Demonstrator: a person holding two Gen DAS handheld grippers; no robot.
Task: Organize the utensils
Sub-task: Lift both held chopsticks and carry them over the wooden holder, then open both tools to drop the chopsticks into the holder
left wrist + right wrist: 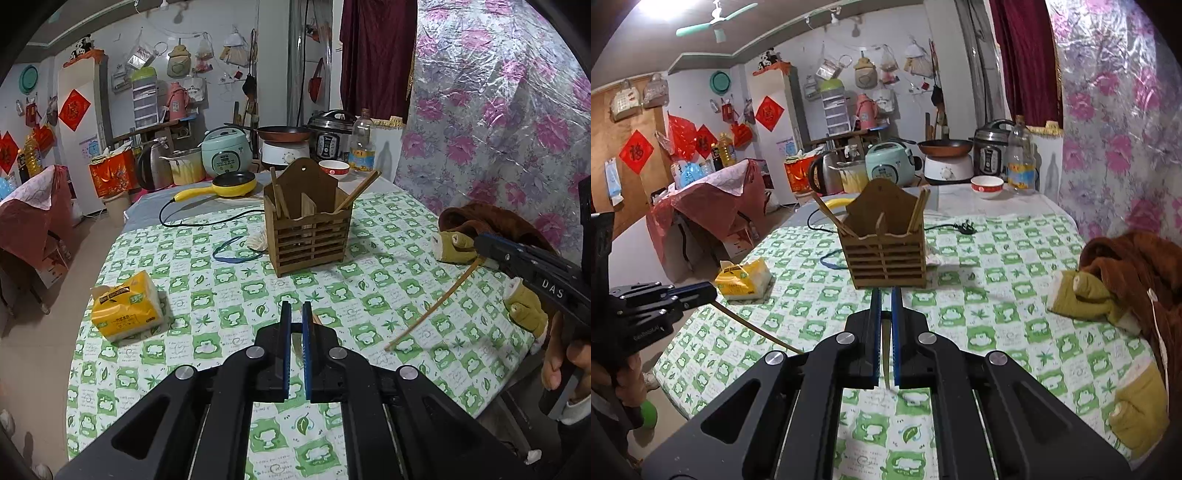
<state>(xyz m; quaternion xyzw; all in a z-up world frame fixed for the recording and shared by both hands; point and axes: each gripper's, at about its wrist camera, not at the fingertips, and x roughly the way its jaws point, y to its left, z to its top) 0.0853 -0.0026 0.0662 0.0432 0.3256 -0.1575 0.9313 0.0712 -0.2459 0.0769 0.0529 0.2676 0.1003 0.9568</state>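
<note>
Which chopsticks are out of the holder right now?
Two: one clamped in the right gripper, one in the left gripper. The others stand in the wooden holder.

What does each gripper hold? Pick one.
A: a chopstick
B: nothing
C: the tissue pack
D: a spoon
A: the right gripper is shut on a chopstick and the left gripper on a second chopstick.

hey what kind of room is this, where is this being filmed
Most likely a lived-in home kitchen and dining area: a rice cooker, a pressure cooker and a frying pan stand behind a table with a green patterned cloth.
</note>
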